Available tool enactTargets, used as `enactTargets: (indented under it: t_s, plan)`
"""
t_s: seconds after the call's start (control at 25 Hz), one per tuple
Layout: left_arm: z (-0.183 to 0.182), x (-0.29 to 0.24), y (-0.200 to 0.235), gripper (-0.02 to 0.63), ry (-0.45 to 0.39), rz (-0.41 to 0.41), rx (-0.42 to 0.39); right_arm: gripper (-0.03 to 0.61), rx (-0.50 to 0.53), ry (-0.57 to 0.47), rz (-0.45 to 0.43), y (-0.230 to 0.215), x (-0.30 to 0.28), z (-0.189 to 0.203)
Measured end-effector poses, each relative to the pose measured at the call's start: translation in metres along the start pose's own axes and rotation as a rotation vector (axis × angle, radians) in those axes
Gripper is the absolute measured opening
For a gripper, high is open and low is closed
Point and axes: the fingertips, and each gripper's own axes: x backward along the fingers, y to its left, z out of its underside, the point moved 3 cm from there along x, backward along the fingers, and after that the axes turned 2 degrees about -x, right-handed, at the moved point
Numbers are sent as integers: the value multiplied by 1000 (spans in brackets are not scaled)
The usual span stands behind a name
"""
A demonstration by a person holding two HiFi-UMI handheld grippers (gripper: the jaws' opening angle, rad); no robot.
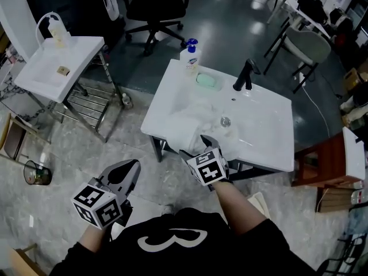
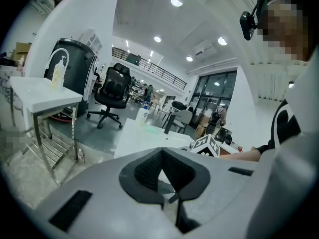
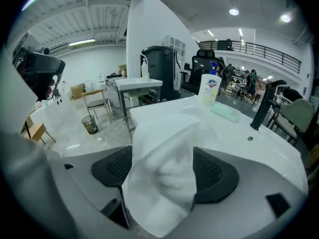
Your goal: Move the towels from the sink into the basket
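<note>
A white sink [image 1: 270,145] stands in front of me, with white towels [image 1: 201,109] bunched in its basin. My right gripper [image 1: 202,145] is at the sink's front edge, shut on a white towel [image 1: 185,132] whose end lies over that edge. In the right gripper view that towel [image 3: 167,178] fills the gap between the pads. My left gripper [image 1: 125,174] hangs lower and to the left, off the sink and above the floor, jaws shut on nothing; the left gripper view shows its pads [image 2: 142,171] meeting at the tip. I see no basket.
A soap bottle [image 1: 190,55], a green soap bar [image 1: 207,81] and a black tap [image 1: 246,75] sit at the sink's back. A second sink on a metal stand [image 1: 60,65] is at the left, a waste bin [image 1: 35,173] below it, a brown stool [image 1: 322,163] at the right.
</note>
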Motion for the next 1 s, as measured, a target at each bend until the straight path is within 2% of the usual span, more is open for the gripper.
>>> enactTargets:
  t_s: [0.16, 0.32, 0.36, 0.44, 0.64, 0.8, 1.0]
  plan:
    - [-7, 0, 14, 5, -19, -16, 7, 367, -19, 38, 23, -4, -13, 6]
    - [-10, -4, 23, 5, -25, -19, 16, 362, 24, 64, 48, -6, -16, 8]
    - [-10, -4, 24, 5, -26, -18, 16, 348, 40, 72, 60, -8, -16, 8]
    - [-11, -5, 24, 5, -28, -14, 16, 255, 66, 82, 76, -11, -14, 7]
    - [-13, -11, 30, 5, -31, -7, 21, 170, 84, 67, 27, -8, -11, 5]
    - [-12, -17, 30, 5, -25, 1, 26, 104, 33, 59, -14, -9, -6, 5]
    - [-14, -22, 26, 5, -21, 7, 22, 71, -124, 1, -89, -15, 4, 2]
